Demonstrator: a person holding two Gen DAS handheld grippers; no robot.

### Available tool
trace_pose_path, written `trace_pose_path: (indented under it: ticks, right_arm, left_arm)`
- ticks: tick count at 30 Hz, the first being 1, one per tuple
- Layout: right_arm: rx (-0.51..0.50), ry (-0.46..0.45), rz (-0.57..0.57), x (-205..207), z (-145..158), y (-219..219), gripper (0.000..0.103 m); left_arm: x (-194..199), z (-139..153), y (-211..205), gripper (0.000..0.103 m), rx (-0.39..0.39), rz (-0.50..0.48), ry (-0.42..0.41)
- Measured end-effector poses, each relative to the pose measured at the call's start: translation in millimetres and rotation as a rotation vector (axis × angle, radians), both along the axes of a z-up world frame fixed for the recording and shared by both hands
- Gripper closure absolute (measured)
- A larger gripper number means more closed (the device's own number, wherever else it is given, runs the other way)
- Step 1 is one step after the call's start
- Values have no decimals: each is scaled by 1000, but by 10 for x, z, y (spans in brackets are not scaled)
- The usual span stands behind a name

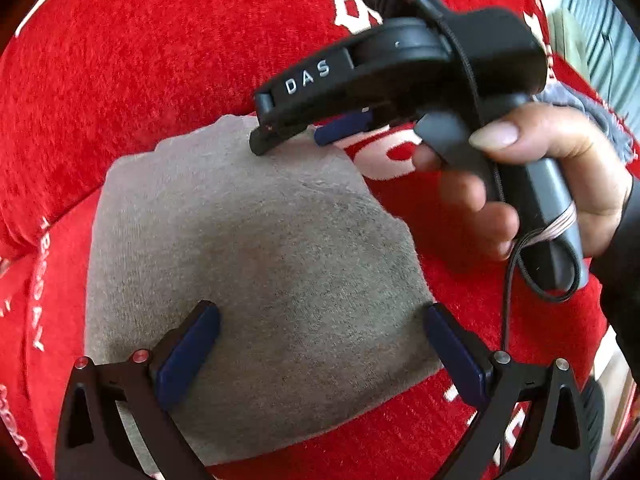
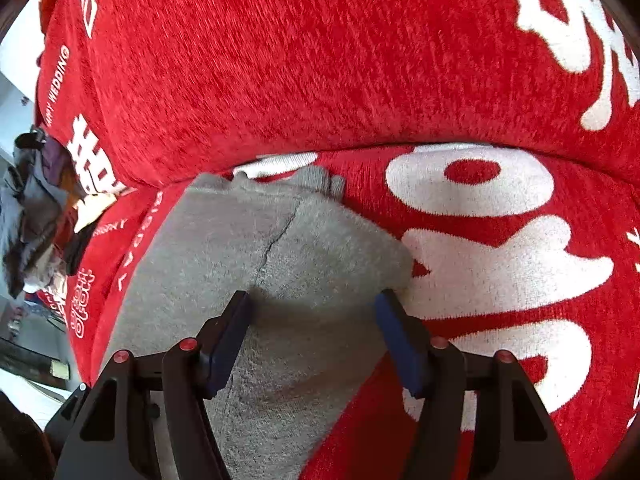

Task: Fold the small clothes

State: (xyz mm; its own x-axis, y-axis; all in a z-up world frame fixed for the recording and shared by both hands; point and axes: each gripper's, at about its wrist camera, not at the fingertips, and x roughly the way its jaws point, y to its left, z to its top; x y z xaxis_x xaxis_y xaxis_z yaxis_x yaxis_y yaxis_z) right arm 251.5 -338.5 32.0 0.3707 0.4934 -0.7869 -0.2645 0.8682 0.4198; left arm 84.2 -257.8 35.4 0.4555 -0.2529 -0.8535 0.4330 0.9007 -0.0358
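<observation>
Both tongs are gaping with nothing pinched: left tongs spread wide over the grey folded garment, right tongs partly spread, tips at its far edge. That garment lies flat on the red cover with white lettering. A hand holds the right tool. Pile of clothes sits off left.

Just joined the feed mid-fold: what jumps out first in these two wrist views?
The bright red cover with white lettering fills both views. A folded grey garment lies flat on it, centre frame. Both grippers are open above it: the left gripper at its near edge, the right gripper at its far corner, held by a hand.
</observation>
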Motion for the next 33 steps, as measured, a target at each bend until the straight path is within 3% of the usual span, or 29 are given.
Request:
trace_pose_path:
  ticks: [3, 6, 11, 17, 20, 22, 26, 29, 33]
  right_arm:
    - [33, -63, -4, -221, 185, -111, 34]
    - [38, -141, 48, -565, 346, -80, 33]
    - [57, -205, 175, -1065, 441, 131, 33]
    - [-106, -138, 192, -1353, 40, 304, 34]
    - [-111, -154, 158, -1518, 200, 230, 33]
    - [-105, -220, 151, -1641, 376, 214, 33]
    - [-72, -316, 189, -1711, 634, 387, 32]
    - [-80, -243, 218, -1591, 473, 567, 32]
    - [-118, -162, 209, -1549, 85, 524, 32]
  left_arm:
    - [-20, 259, 241, 1, -136, -9, 51]
    - [-92, 507, 603, 1, -210, 55, -10]
    - [-27, 297, 1060, 1, -174, 202, 29]
    - [-21, -220, 1331, 1, -163, 285, 170]
    - [-124, -79, 1442, 1, -201, 284, 132]
    - [-170, 102, 1494, 1, -215, 276, 71]
    - [66, 216, 1593, 1, -202, 351, 40]
    - [160, 64, 1637, 1, -99, 404, 32]
    - [82, -197, 1807, 1, -156, 395, 126]
